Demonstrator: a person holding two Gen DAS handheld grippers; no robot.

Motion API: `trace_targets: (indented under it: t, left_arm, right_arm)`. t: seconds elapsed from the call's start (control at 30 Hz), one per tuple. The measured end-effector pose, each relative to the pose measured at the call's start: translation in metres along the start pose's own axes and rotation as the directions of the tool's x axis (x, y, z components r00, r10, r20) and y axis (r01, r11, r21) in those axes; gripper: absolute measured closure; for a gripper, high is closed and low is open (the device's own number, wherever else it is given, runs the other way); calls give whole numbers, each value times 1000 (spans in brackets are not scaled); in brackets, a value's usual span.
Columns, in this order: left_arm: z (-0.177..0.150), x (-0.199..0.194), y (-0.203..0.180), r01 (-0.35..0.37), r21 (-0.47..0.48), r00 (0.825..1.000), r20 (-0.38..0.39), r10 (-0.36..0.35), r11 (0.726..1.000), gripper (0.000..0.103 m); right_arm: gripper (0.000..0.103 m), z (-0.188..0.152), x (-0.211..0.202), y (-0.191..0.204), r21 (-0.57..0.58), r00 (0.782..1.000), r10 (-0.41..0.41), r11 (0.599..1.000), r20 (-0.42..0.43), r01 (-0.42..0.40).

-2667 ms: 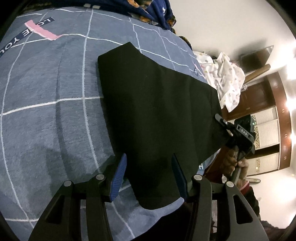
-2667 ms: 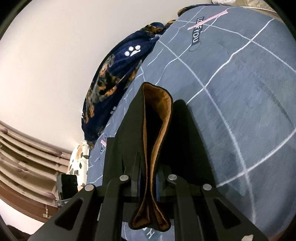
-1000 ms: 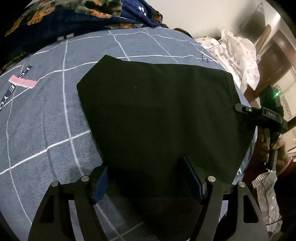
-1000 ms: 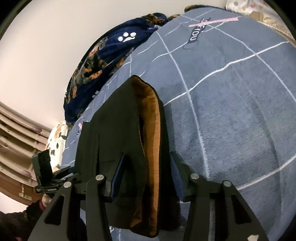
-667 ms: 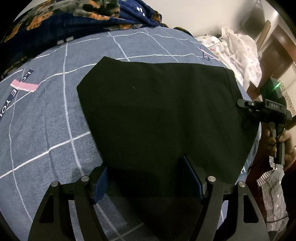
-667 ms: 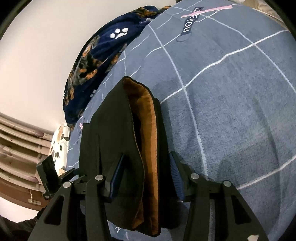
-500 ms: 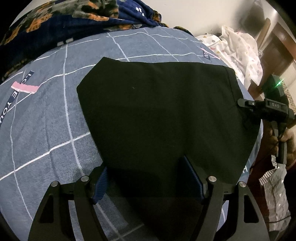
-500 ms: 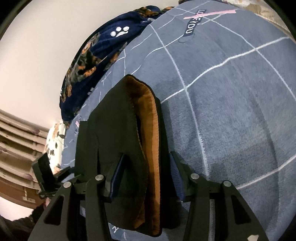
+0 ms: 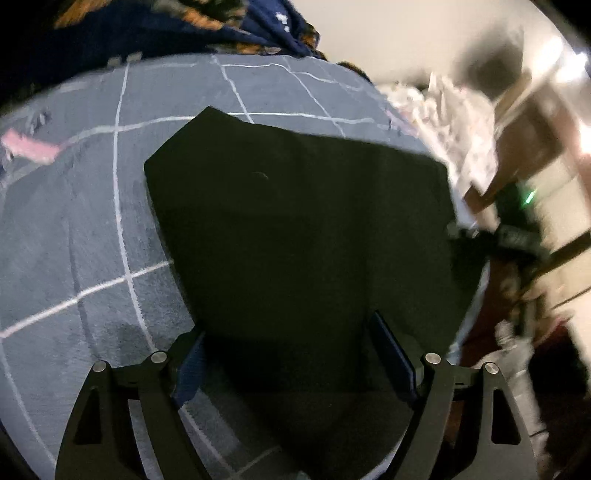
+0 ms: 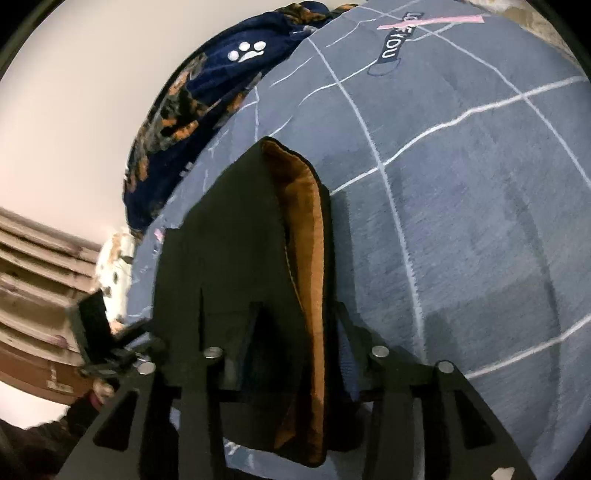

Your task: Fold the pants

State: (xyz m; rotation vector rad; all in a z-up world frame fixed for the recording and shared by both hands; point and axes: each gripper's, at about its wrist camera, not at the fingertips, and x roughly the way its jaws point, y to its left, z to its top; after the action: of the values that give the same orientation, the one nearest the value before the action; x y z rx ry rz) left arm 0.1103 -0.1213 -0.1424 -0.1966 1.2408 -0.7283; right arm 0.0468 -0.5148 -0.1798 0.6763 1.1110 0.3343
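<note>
The black pants lie folded flat on the grey-blue bedspread. My left gripper straddles their near edge. Its jaws are opening, and the blue pads stand clear of the cloth. In the right wrist view the pants show an orange lining along the folded edge. My right gripper sits around that thick edge, jaws closing, with cloth between them and draped over the left finger. Each view shows the other gripper at the pants' far side: the right one blurred, the left one in a hand.
A dark blue blanket with a paw print and orange patches is heaped at the bed's far side. A white patterned cloth and brown wooden furniture stand beyond the bed's edge. A pink strip marks the bedspread.
My right gripper, earlier shut on the pants' orange-lined edge, has let go and now narrows again around it. The left jaws have spread wider, and the left view has tilted and blurred.
</note>
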Motion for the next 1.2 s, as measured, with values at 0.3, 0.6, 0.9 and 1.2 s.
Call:
trace_targets:
  t: [0.3,0.6,0.9,1.2]
  left_arm:
    - [11,3,21,189,-90,982,24,-187,978,22]
    - [14,6,37,287,-152,957,13,-289,946,41]
    - [28,32,18,395,-131,909,-88,-408,909,41]
    - [18,29,9,265,-124,964,5,-267,956,86]
  right_arm:
    - [63,3,7,9,-44,1000,5,999,-17,-6]
    - [70,1,7,0,-9,997,75,997,-17,-75]
    - [61,6,12,-4,8,990,132,991,-47,-132]
    - [77,1,13,4,46,995,104,994,-13,-103]
